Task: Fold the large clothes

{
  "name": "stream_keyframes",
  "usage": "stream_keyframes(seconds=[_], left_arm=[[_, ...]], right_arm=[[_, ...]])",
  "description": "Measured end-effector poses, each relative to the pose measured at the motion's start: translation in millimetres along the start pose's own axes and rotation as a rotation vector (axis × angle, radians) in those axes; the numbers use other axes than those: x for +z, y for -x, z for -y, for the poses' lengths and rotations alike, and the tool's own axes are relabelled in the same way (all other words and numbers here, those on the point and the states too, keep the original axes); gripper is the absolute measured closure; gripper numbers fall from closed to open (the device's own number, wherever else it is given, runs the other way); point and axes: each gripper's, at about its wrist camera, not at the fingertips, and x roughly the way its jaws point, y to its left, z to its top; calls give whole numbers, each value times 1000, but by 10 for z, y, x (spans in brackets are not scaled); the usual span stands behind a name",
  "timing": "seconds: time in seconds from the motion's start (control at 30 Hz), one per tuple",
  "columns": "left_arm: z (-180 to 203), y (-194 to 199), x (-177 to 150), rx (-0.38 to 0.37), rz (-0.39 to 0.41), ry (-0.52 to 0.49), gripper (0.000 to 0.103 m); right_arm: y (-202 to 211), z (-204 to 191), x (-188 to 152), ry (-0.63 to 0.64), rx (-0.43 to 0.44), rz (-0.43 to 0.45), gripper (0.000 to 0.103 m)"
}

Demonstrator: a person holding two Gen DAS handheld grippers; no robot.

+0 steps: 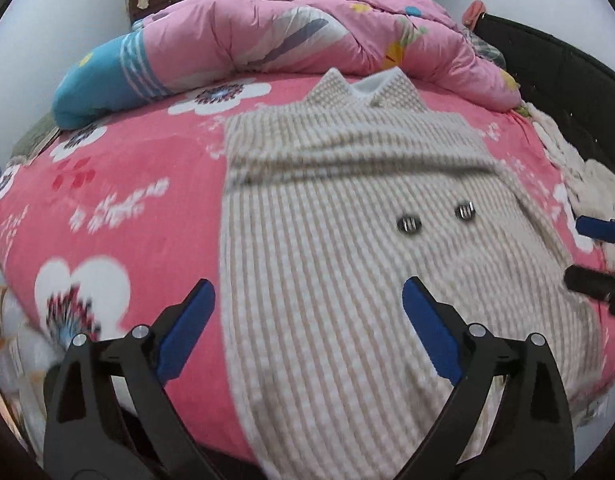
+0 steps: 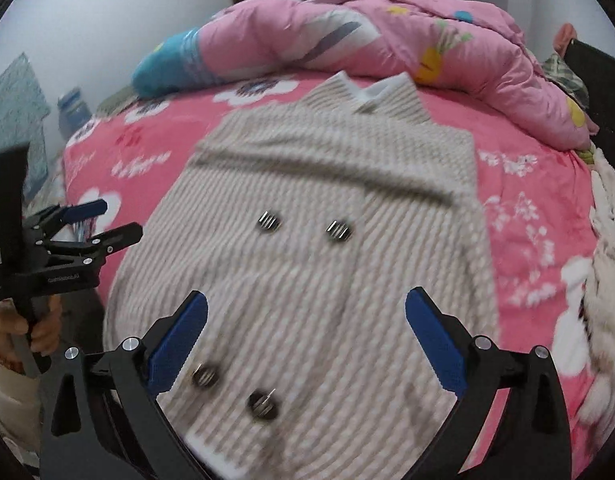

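Note:
A beige-and-white striped knit coat [image 1: 347, 184] [image 2: 307, 168] lies flat on the bed, its collar [image 1: 363, 90] [image 2: 371, 92] at the far end and its dark buttons [image 1: 409, 224] [image 2: 269, 222] facing up. A fold ridge crosses its upper part. My left gripper [image 1: 307, 284] [image 2: 121, 216] hovers open above the coat's near left side, with nothing between its blue pads [image 1: 187, 328]. My right gripper [image 2: 307, 294] [image 1: 574, 248] also stands open, above the coat's near part by the lower buttons [image 2: 205, 376], and holds nothing.
The coat rests on a pink floral bed sheet [image 1: 127, 184] [image 2: 539, 200]. A bunched pink quilt [image 1: 267, 32] [image 2: 387, 28] with a blue end fills the far side. A dark bed frame [image 1: 567, 92] and white fluffy fabric [image 2: 607, 260] border the right. A hand [image 2: 43, 328] grips the left gripper's handle.

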Motion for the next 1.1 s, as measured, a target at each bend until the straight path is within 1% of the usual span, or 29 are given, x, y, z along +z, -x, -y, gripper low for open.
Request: stream_keyframes(seconds=[0.1,0.2,0.23,0.33,0.4,0.43,0.6,0.73,0.93,1.1], left_arm=[[114,10,-309,45,-29,-24,11],[165,-65,-465,68,-41,-27,11],[175,-121,-514,79,-58,-19,11],[183,-264,-610,64,-95,19,11],[181,-359,-651,72,-123,32,11],[187,-389,-675,76,-124,35,11],[192,-422,-695,78,-112,39,8],[173,-435,-712,71,-110,45,8],[155,-445,-706,66,-125,50,8],[137,-462,-673,62,-135,50,8]], right_arm=[[-58,-204,-228,24,0,-28,6],[-182,-346,-423,44,-22,-54,6],[-245,-371,-474,42,-30,-69,6],[-385,-387,-562,43,-57,-91,6],[-451,-358,-593,28,-47,-104,6],[-483,-329,-606,13,-32,-114,6],[-590,-226,-667,-42,16,-146,6],[-546,-213,-647,-55,27,-134,6],[-443,-99,-546,-103,53,-90,6],[-476,-45,-506,-122,53,-91,6]])
